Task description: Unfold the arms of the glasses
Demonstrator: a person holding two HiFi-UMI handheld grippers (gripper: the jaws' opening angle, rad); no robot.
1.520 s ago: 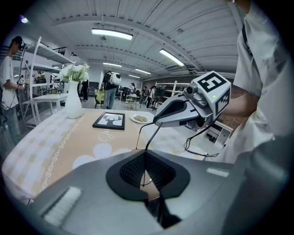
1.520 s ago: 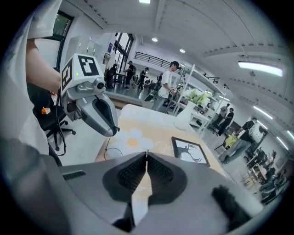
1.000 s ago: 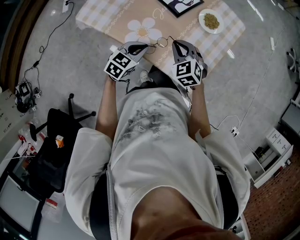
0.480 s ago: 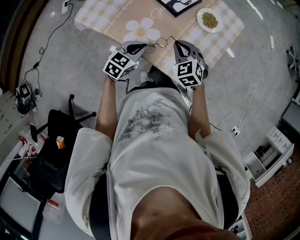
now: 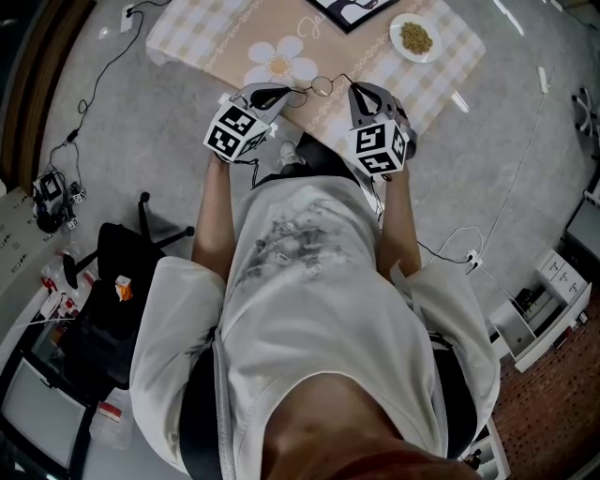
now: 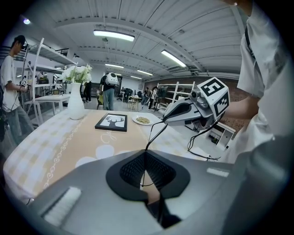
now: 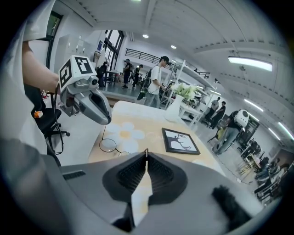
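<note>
Holding the glasses (image 5: 322, 86) just over the near edge of the table (image 5: 448, 73), strung between the two grippers. Clamping the left gripper (image 6: 146, 152) on the wire frame beside a round lens, with the jaws pressed together on it. Pinching the tip of one thin black arm in the right gripper (image 7: 146, 151), with those jaws all but touching around it. Holding that arm stretched across the gap from one gripper to the other. Not showing whether the frame is touching the table.

Hovering the lenses beside the white daisy print (image 5: 278, 58) on the beige checked cloth (image 5: 187, 28). Leaving a black-framed deer picture (image 6: 111, 122), a white plate (image 5: 416, 37) of grainy food and a white vase (image 6: 76, 102) of pale flowers farther back on the table, all well apart from the glasses.

Reaching both forearms forward from the body, side by side. Tipping both grippers downward and angling their tips inward toward each other, with the marker cubes facing up. Leaving a black office chair (image 5: 122, 281) and loose cables (image 5: 89, 89) on the floor off to the left.
</note>
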